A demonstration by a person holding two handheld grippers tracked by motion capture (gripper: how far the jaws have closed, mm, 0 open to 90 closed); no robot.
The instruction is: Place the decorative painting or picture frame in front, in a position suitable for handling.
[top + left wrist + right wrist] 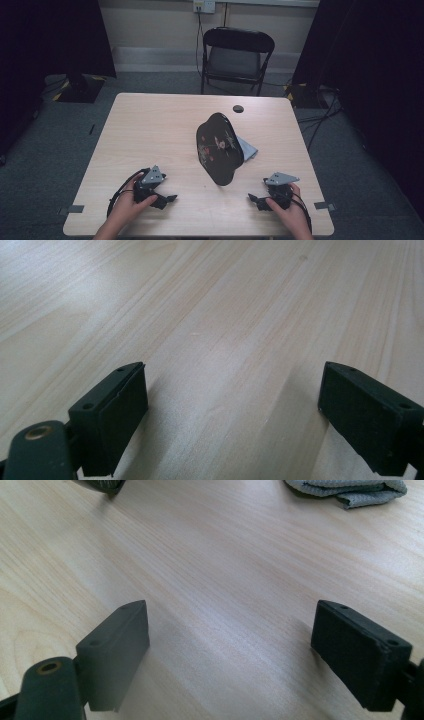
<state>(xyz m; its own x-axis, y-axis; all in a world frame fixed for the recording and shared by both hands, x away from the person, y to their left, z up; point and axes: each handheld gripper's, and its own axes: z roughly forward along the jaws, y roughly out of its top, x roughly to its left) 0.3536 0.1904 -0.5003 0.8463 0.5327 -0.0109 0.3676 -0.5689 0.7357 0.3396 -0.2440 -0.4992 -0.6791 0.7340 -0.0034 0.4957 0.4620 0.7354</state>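
The table (150,130) is a light wood-grain square with rounded corners and a dark round hole (238,108) near its far edge. Beyond the table's far edge stands a black folding chair (236,57). Behind the chair runs a pale wall (150,25) with a socket (204,5) and a hanging cable. Grey carpet (45,150) surrounds the table. Black curtains (370,60) hang to either side of the table.

Free room and obstacles on the table (150,125).
Bare wood lies ahead of the wide-open left gripper (167,199) and right gripper (256,199), and between them. A black decorated tray (218,148) stands tilted at centre, a grey folded cloth (247,148) touching it behind, blocking the middle passage.
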